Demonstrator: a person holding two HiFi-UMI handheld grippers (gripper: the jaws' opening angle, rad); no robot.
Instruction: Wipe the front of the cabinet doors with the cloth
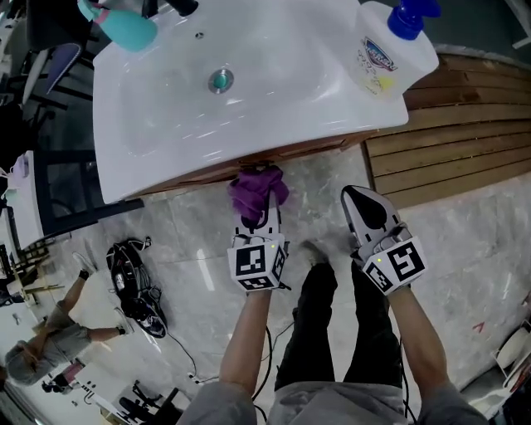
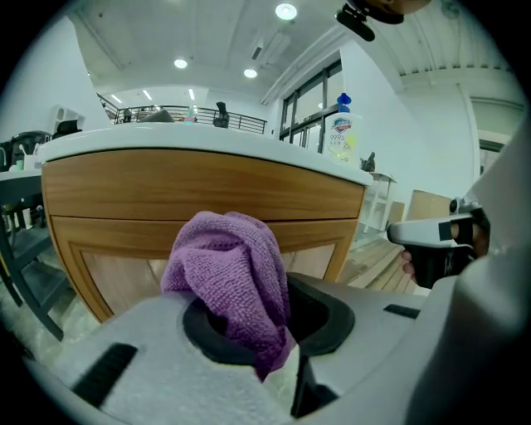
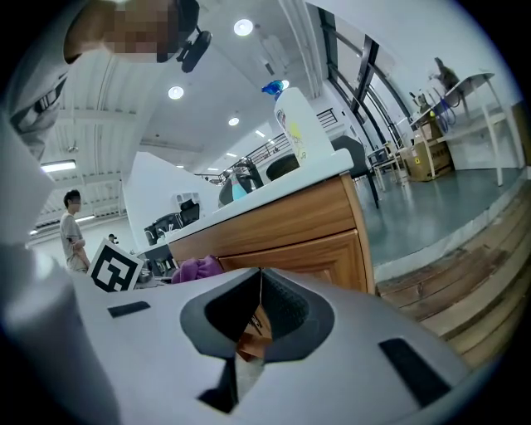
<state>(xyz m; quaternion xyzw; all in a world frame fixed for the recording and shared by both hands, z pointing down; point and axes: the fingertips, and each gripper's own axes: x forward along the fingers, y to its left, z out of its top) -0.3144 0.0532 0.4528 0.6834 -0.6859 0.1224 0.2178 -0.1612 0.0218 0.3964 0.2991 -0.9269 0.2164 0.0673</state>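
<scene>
Bright, even indoor light; round ceiling lamps point(image 2: 286, 12) overhead, daylight through tall windows point(image 2: 311, 116); white glare streaks on sink point(image 1: 158, 116); shadows on floor point(image 1: 195, 228) faint; head view crisp throughout; both gripper views fisheye, corners black, straight edges bowed; left gripper point(image 2: 278, 340) shell soft near lens, cloth point(image 2: 232, 274) weave sharp.

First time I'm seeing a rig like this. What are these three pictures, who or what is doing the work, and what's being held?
No robot: a person holds a two-jaw gripper in each hand. The head view looks down from the person's head onto a white sink with a blue-capped bottle, above a wooden cabinet. The other two pictures come from cameras riding on each gripper. The left gripper is shut on a purple cloth, near the cabinet front. The right gripper is shut and empty.
</scene>
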